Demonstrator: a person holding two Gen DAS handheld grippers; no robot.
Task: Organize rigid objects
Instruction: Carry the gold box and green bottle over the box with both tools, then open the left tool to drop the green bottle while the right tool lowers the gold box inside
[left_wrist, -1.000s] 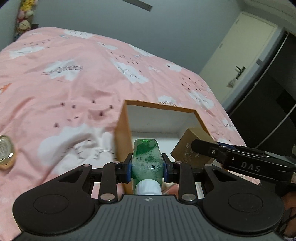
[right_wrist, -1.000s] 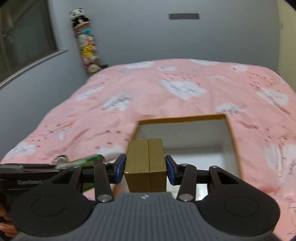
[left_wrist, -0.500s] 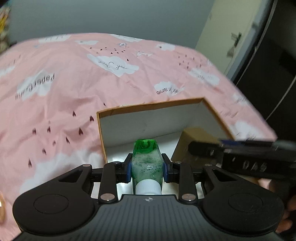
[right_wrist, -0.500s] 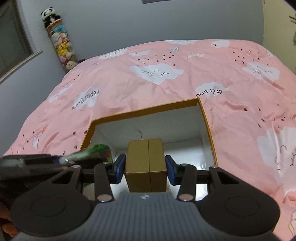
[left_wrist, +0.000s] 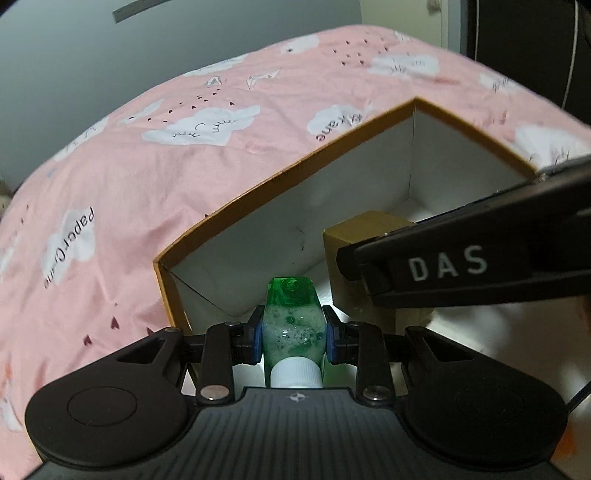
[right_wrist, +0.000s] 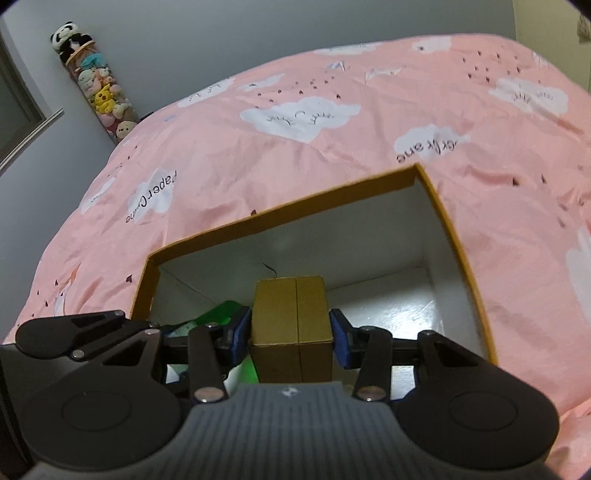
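A translucent green plastic bottle with a white cap (left_wrist: 291, 325) is lying low-centre, cap toward the camera. A small gold cardboard carton (right_wrist: 291, 317) is sitting centre-frame. Both are hovering inside an open orange-rimmed, white-lined cardboard box (right_wrist: 458, 236).

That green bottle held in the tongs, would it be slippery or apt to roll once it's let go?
The green bottle looks like smooth, hard plastic, so probably a bit slippery. Its sides seem flattened, so it likely won't roll far. The foamy liquid inside may slosh and shift its weight in the cardboard box.
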